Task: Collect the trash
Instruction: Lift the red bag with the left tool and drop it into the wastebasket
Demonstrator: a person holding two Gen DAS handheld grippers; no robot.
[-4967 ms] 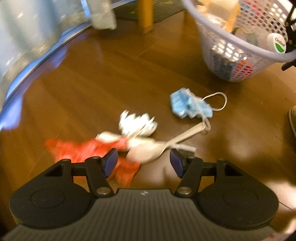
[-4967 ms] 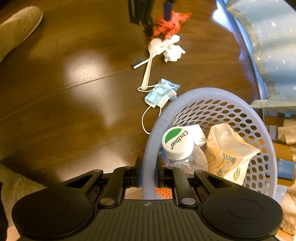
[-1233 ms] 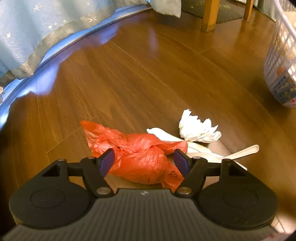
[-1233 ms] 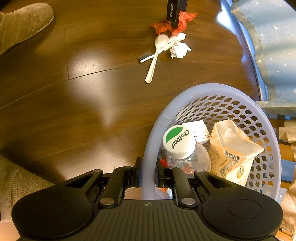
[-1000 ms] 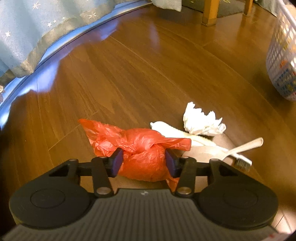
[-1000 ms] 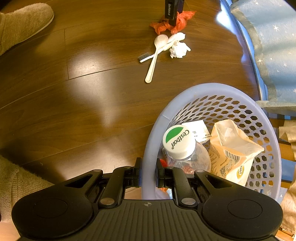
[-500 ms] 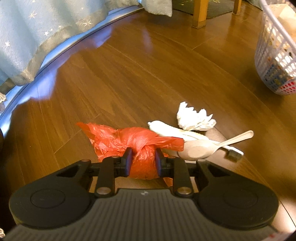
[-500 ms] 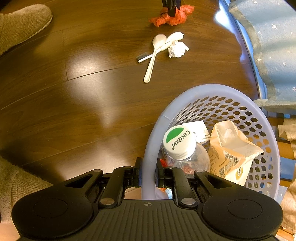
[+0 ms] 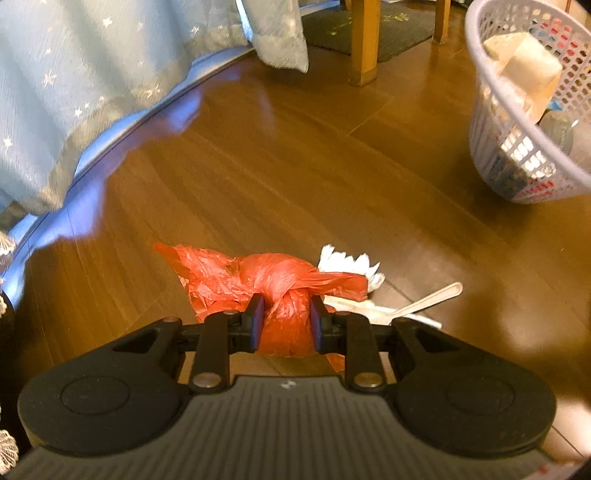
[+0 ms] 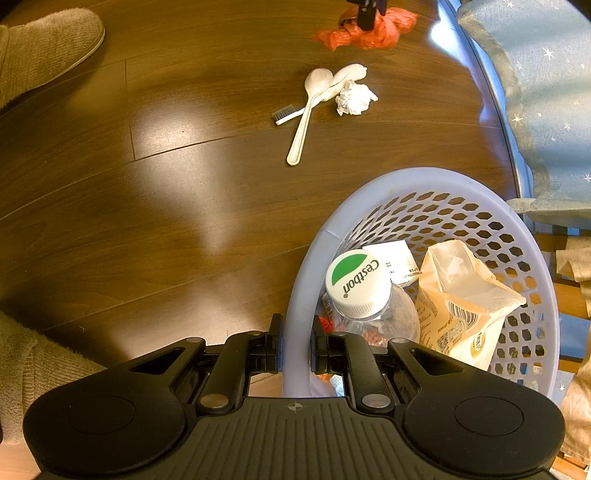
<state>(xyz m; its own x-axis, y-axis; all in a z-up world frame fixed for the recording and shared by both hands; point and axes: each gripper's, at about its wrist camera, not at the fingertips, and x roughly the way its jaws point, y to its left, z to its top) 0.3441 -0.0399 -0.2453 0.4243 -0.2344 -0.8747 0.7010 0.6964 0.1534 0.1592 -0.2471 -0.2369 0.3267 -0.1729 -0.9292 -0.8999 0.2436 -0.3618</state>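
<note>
Lifted off the floor, the crumpled red plastic bag rides pinched in the left tool, bound for the lavender mesh basket the right tool clamps.

Left gripper clamped on load; right gripper apparently pinched shut

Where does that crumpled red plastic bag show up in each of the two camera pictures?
Left wrist view: red bag low in the centre, pinched between the left gripper fingers.
Right wrist view: red bag at the top edge, right of centre.
Shared landmark: the white crumpled tissue beside it.
</note>
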